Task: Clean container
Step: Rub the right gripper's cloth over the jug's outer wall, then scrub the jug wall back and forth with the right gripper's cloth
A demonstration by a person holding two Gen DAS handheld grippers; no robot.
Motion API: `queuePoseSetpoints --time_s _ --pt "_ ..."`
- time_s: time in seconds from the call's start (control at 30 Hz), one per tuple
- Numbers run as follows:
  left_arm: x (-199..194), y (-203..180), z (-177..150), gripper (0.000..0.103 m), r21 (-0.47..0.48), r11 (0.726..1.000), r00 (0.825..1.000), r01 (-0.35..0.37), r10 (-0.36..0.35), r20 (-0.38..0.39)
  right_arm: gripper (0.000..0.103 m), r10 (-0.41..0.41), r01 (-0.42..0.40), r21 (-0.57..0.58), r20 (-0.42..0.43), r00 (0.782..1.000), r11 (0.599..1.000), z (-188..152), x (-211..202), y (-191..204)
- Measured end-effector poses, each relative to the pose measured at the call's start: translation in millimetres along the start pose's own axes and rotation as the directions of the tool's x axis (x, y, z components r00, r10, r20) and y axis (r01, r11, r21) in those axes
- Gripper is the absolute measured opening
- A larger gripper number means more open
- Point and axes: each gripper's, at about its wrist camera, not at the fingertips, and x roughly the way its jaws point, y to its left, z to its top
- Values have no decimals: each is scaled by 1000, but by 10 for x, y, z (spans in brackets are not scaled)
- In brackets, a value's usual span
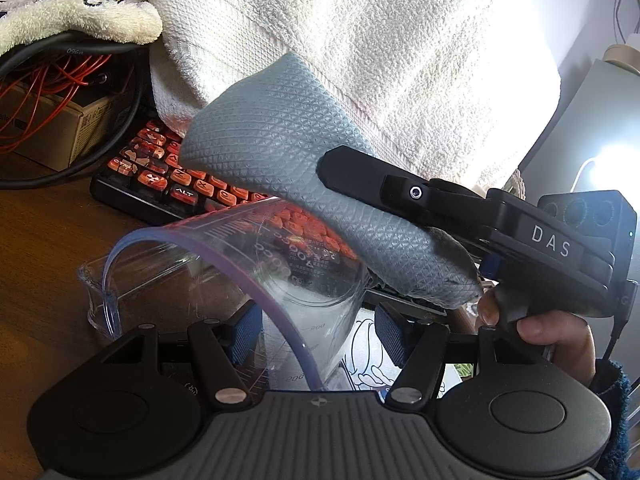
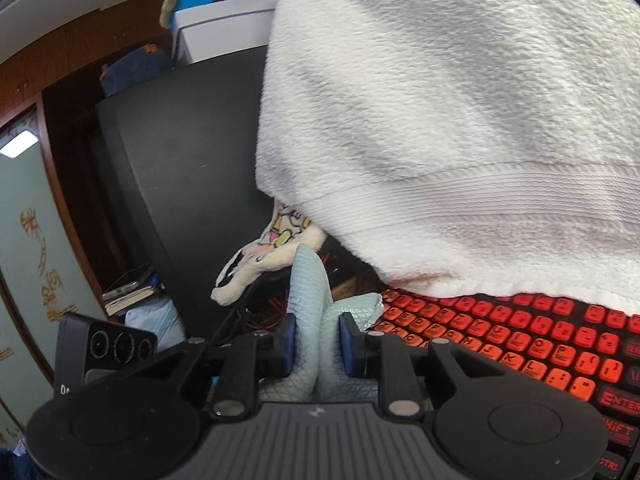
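I hold the light, rigid, slippery clear measuring cup (image 1: 288,280) tilted above the desk, left gripper (image 1: 316,336) clamped partway across its wall, while the right gripper (image 2: 318,344) pinches the limp grey cloth (image 2: 316,312).

Measuring jug (image 1: 304,280) between left tongs (image 1: 316,334), cloth (image 1: 288,160) above it, keyboard (image 1: 168,176) behind, towel (image 1: 360,40) overhanging keyboard

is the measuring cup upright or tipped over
Tipped. The clear measuring cup lies slanted between the left gripper pads, its printed scale runs sideways, and its rim faces left toward the desk.
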Motion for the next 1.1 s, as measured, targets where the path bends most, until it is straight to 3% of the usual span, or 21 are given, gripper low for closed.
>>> queuePoseSetpoints --time_s 0.47,0.73,0.9,1.1 --pt "4 -1 4 62 0 1000 1000 0 0 0 22 88 -93 -94 -51 995 991 -57 112 308" --pt "5 -2 5 62 0 1000 1000 0 0 0 22 -5 5 -15 -2 1000 1000 -3 9 33" --pt "6 -2 6 62 0 1000 1000 0 0 0 22 -9 9 -12 1 1000 1000 -7 28 38" --pt "8 -2 8 62 0 1000 1000 0 0 0 22 69 -72 -72 -40 997 995 -49 119 255"
